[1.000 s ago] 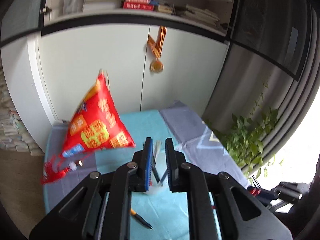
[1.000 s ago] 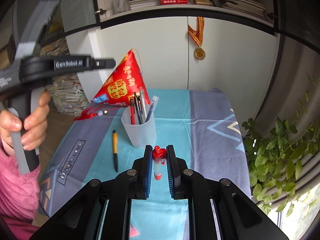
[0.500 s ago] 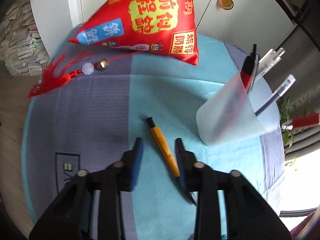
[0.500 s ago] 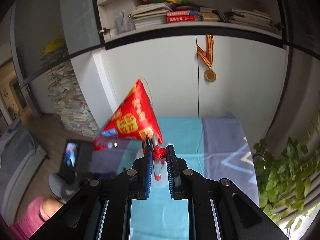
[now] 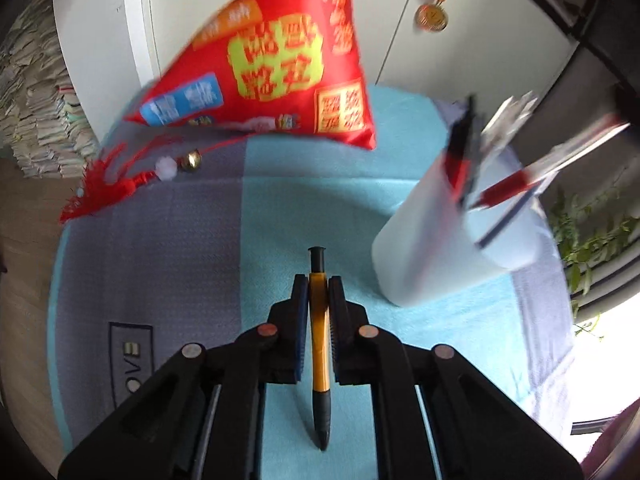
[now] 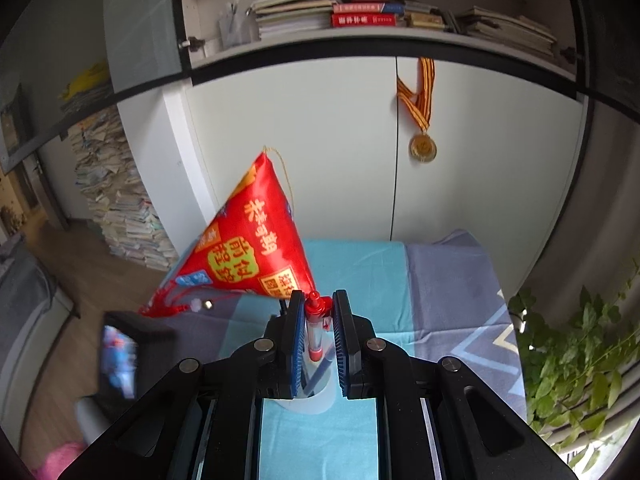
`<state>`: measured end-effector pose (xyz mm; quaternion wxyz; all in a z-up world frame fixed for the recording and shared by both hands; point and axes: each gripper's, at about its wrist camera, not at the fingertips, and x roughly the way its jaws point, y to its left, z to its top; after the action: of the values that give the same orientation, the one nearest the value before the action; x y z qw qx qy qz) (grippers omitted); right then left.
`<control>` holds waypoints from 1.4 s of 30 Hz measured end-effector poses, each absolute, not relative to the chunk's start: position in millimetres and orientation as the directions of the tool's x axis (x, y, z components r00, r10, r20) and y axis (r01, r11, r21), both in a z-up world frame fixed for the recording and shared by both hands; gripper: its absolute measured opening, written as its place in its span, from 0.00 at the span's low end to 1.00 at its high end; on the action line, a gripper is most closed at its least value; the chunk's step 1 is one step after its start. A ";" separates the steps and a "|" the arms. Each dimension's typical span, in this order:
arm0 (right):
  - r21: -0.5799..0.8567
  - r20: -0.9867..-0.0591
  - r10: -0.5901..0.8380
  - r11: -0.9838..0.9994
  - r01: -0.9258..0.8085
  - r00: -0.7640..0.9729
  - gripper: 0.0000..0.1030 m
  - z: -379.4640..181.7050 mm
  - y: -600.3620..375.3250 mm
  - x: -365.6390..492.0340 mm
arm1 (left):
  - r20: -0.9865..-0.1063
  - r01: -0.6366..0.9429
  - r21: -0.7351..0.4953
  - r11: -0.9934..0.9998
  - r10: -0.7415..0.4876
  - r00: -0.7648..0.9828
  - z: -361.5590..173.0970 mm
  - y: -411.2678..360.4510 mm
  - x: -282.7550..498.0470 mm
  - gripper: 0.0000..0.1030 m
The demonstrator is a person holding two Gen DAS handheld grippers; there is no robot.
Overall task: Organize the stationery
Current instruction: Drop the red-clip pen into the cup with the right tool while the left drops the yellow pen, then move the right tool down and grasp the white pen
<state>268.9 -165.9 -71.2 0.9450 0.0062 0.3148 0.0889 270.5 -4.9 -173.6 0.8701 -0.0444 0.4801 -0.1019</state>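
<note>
Now, left hand-held gripper [image 5: 318, 286]: its blue-padded jaws stand closed against the sides of an orange ballpoint pen with black tip and black clicker [image 5: 319, 332]; the pen runs lengthwise between the pads, clicker end poking out ahead of the fingertips, dark tip pointing back toward the camera.
Orange pen's place: over the light blue strip of the blue and grey patterned cloth on the desk [image 5: 192, 264]; whether it touches the cloth I cannot tell.
Right hand-held gripper [image 6: 318, 300]: jaws clamped on a clear-barrelled pen with a red cap [image 6: 315, 330], held upright, red cap level with the fingertips.
Red-capped pen's place: directly above the translucent white plastic pen cup [image 6: 320, 390], whose rim shows just below the jaws.
Pen cup from the left view [image 5: 452, 248]: stands to the right of the orange pen, near but apart, with several pens leaning out of it, blurred.
Background: a red pyramid-shaped fabric ornament with yellow characters [image 5: 276, 60] sits at the far side of the cloth, its red tassel [image 5: 104, 184] trailing left; a gold medal on a striped ribbon [image 6: 423, 148] hangs on the white cabinet door.
</note>
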 end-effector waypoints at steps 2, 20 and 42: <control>0.062 -0.616 0.166 0.985 -0.163 0.770 0.14 -79.8 -164.3 275.4 | -0.797 0.145 -0.185 0.972 -0.235 0.556 -154.8 1.6 258.7 0.08; 0.208 -0.567 0.238 0.968 -0.143 0.789 0.45 -81.9 -205.7 208.9 | -0.551 0.325 -0.181 0.928 -0.369 0.748 -32.3 -28.1 233.0 0.08; 0.163 -0.676 0.207 0.978 -0.130 0.707 0.45 -130.9 -218.1 173.2 | -0.742 0.341 -0.093 0.936 -0.294 0.603 -104.3 -75.6 271.9 0.13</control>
<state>173.2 -218.1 -130.9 0.9224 0.0515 0.3716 0.0914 271.9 -75.6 -104.3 0.8948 0.0287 0.4088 -0.1772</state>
